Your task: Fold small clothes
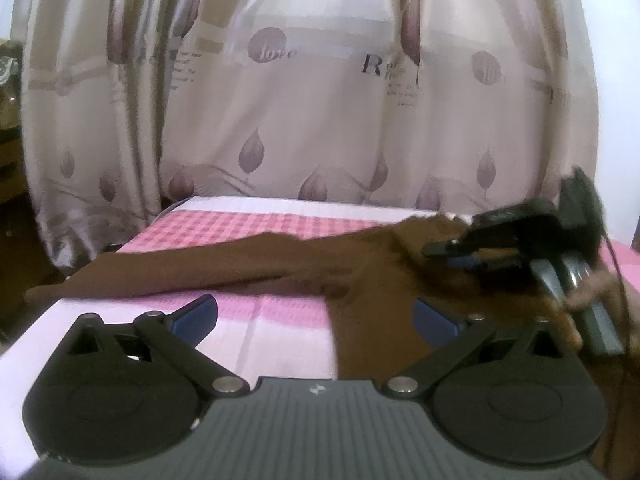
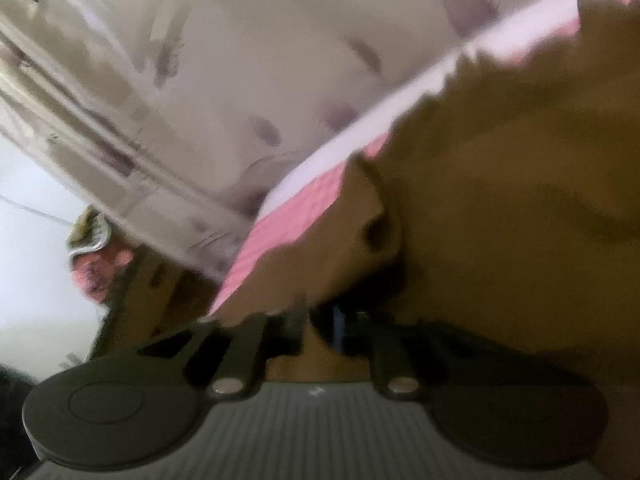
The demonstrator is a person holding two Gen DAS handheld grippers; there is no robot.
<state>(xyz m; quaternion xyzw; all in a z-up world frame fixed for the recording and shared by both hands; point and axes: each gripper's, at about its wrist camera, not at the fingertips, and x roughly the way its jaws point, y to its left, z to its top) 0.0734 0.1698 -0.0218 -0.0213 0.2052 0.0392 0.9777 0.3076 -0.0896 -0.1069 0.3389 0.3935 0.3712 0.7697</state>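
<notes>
A brown garment (image 1: 240,264) lies stretched across a pink checked cover (image 1: 256,224), from the left edge to the right. My left gripper (image 1: 316,316) stands wide open low over the cover. A fold of the brown cloth runs down between its fingers and covers part of the right blue pad (image 1: 436,316). My right gripper (image 1: 434,250) lies on its side at the garment's right end, its jaws a narrow gap apart with a blue pad face showing. In the blurred right wrist view the brown garment (image 2: 500,200) fills the right half, and cloth sits between the right gripper (image 2: 320,320) fingers.
A beige curtain (image 1: 320,100) with purple leaf prints hangs close behind the cover's far edge, and the curtain (image 2: 160,80) also shows in the right wrist view. A hand (image 1: 588,292) holds the right gripper. Dark furniture (image 1: 8,120) stands at far left. The cover's (image 2: 304,208) left edge drops off.
</notes>
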